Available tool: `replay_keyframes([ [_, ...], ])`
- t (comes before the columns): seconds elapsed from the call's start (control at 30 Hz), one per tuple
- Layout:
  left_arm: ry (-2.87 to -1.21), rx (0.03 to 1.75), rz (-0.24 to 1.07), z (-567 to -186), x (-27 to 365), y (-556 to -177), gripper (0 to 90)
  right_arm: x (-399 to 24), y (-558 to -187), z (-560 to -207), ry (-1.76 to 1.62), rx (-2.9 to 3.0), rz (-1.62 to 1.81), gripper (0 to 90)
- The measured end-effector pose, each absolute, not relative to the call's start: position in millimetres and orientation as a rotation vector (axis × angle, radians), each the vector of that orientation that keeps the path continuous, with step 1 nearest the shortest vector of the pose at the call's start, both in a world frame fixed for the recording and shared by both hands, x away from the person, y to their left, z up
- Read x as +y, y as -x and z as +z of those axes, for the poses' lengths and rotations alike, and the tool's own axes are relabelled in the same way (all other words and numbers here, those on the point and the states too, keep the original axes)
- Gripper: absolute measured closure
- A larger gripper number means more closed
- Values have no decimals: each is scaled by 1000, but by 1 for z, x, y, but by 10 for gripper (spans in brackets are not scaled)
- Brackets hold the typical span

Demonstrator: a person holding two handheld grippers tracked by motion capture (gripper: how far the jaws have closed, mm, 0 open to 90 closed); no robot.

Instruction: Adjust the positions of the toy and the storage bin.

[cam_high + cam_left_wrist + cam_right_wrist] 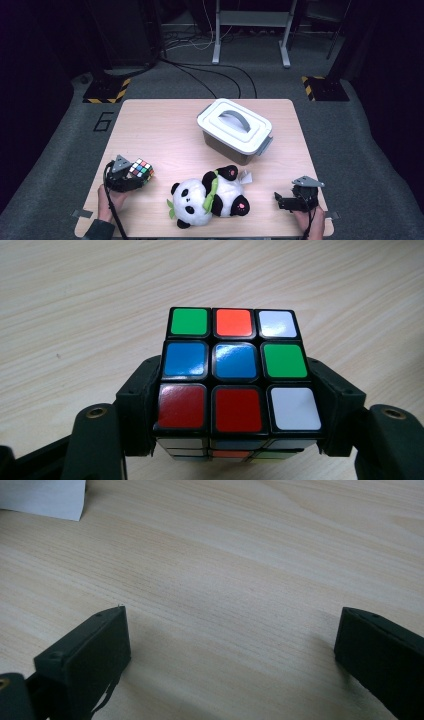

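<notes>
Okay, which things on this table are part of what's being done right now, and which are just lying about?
In use:
- puzzle cube, clamped between the jaws of the left gripper

Lying about:
- plush panda, on its back mid-table
- lidded grey storage box, closed
- right gripper, jaws open over bare table, holding nothing

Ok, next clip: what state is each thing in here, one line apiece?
Puzzle cube: scrambled, clamped between the left claw's jaws.
Left claw: shut on the cube.
Right claw: open, nothing between its jaws, low over the table.
Storage box: lid on, handle folded flat.
Plush panda: lying on the table, untouched.
</notes>
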State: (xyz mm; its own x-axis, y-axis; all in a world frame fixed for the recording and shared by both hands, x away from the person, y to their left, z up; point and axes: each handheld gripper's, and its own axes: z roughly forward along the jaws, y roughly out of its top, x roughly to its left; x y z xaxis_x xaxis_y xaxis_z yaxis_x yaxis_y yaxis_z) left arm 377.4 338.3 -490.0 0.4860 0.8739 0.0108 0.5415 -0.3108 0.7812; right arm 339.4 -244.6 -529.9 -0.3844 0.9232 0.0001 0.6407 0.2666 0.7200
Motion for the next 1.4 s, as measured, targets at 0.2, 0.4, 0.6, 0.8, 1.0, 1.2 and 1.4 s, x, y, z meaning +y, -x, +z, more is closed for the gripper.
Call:
replay_keyframes([
  [0.2,-1993,1185,584,-489,343,-382,338,-245,-339,-530,-1414,2121,902,9],
  [0.4,-1979,1218,595,-489,353,-390,338,-245,-339,-530,-1415,2120,901,9],
  [0.6,-1973,1238,611,-489,358,-396,338,-245,-339,-530,-1414,2120,902,10],
  [0.8,-1969,1262,618,-490,363,-403,338,-245,-339,-530,-1415,2121,902,9],
  [1.0,-1959,1288,620,-488,366,-409,338,-245,-339,-530,-1415,2120,902,9],
  [1.2,-1947,1322,636,-489,368,-419,338,-245,-339,-530,-1415,2120,902,10],
  [1.4,-1926,1355,653,-490,370,-428,338,-245,-339,-530,-1415,2120,902,9],
])
